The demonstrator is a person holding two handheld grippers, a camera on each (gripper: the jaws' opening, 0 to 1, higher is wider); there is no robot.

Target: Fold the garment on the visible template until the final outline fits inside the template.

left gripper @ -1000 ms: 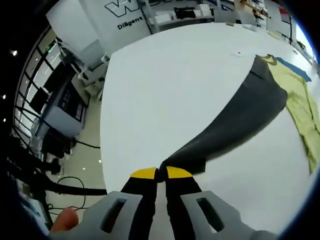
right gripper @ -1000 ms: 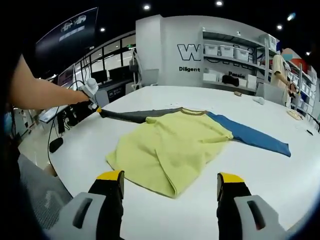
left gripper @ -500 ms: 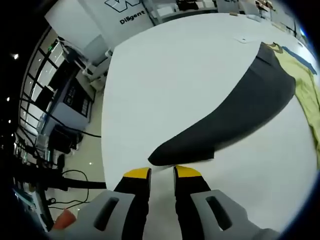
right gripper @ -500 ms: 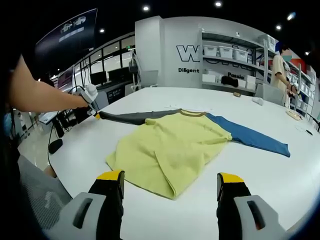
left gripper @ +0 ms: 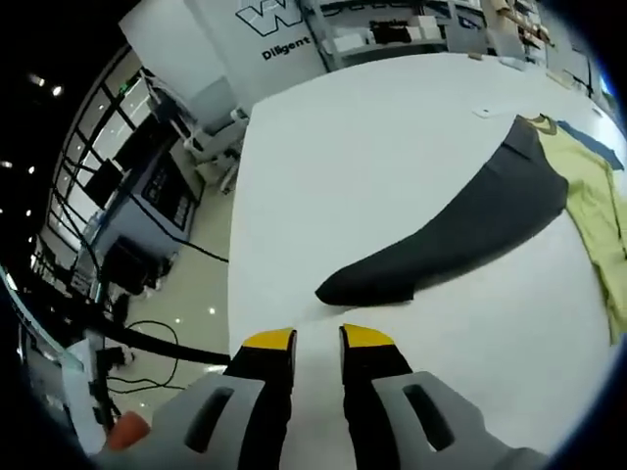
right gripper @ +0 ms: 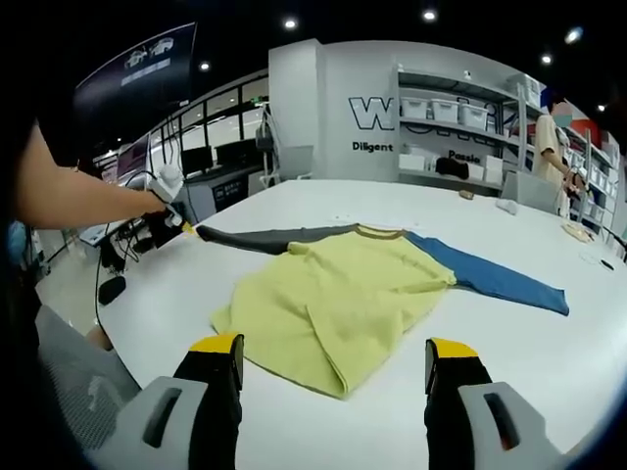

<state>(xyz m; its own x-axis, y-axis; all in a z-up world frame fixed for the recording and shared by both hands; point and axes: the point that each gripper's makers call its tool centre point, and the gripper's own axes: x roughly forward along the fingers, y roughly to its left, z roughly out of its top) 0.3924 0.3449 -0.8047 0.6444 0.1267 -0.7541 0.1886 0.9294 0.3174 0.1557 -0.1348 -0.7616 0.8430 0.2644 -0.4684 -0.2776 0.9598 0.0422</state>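
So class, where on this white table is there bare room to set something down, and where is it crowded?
Bare white table lies behind the yellow sweater body, beyond its dark grey sleeve and blue sleeve, and in front, toward the right gripper. The middle is crowded with cloth.

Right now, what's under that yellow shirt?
The white table lies under the shirt, with grey sleeve and blue sleeve spread flat on it. Anything beneath the cloth is hidden.

yellow garment (right gripper: 333, 304) w/ grey sleeve (left gripper: 460, 235) & blue sleeve (right gripper: 495, 279), white table (right gripper: 607, 362), yellow-tipped black jaws
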